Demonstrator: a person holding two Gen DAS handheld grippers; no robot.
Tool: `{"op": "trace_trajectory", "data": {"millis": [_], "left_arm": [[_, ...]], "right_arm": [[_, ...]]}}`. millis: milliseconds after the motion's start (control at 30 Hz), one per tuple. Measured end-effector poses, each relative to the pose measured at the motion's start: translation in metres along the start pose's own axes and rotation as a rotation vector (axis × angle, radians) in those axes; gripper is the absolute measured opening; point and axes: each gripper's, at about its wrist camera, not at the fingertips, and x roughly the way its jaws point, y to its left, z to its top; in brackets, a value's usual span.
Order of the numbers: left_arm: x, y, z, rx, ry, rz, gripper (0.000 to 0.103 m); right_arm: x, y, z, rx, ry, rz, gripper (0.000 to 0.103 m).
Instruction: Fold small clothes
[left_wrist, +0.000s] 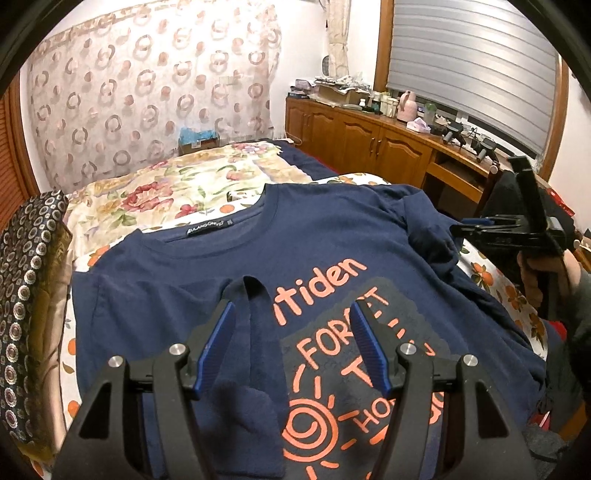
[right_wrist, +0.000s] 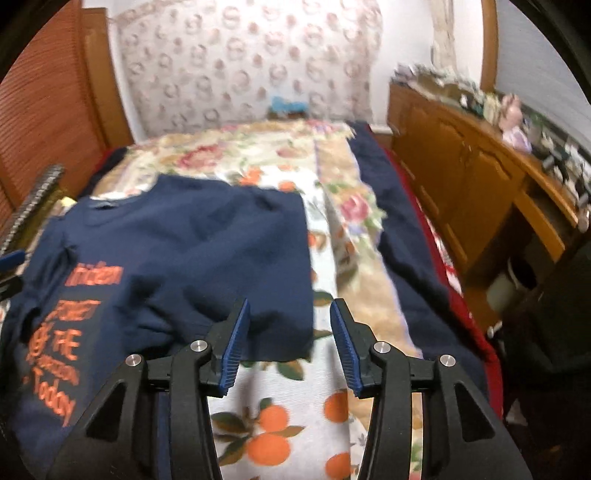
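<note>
The left gripper (left_wrist: 291, 314) is pointing steeply down over the navy T-shirt (left_wrist: 207, 258), its jaws standing apart with a soft fold of sleeve rising between them, not pinched. The right gripper (right_wrist: 290, 314) is tilting down at the shirt's right edge, jaws parted and holding nothing. The shirt, a matte knit with orange printed lettering, is lying face up on the bed (right_wrist: 280, 424), over a fruit-patterned sheet.
</note>
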Motion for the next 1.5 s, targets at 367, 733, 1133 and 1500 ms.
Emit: {"op": "trace_trajectory", "data": {"millis": [367, 733, 1133, 1500], "left_arm": [[-0.011, 0.025, -0.01, -0.061, -0.002, 0.048, 0.064], [-0.026, 0.047, -0.015, -0.12, -0.027, 0.097, 0.064], [-0.024, 0.074, -0.018, -0.148, -0.014, 0.161, 0.064], [-0.023, 0.074, -0.03, -0.156, 0.003, 0.157, 0.064]], "right_arm": [[-0.011, 0.035, 0.031, -0.129, -0.082, 0.13, 0.005], [-0.004, 0.163, 0.11, -0.368, -0.129, 0.369, 0.034], [0.01, 0.117, 0.056, -0.319, -0.013, 0.243, 0.037], [0.035, 0.131, 0.02, -0.309, 0.101, 0.274, 0.017]]}}
